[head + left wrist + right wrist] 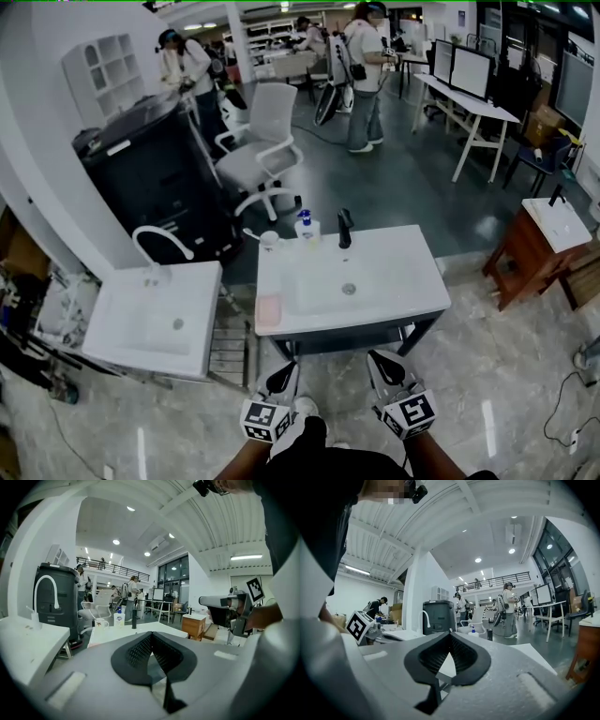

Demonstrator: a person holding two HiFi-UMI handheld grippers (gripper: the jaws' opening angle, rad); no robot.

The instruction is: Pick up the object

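Observation:
A white sink unit (412, 281) stands straight ahead in the head view. On its back edge are a white mug (270, 240), a soap bottle (306, 228) with a blue pump and a black faucet (344, 228). A pink sponge (269, 309) lies at its front left corner. My left gripper (281, 375) and right gripper (384, 361) hang side by side just short of the unit's front edge, both shut and empty. In the left gripper view the left gripper's (151, 633) tips meet, with the mug (100, 623) beyond. In the right gripper view the right gripper's (450, 632) tips also touch.
A second white sink (155, 323) with a curved white faucet (164, 239) stands to the left. Behind it are a black cabinet (155, 178) and a white office chair (262, 150). A wooden side table (539, 248) is at the right. People stand far back.

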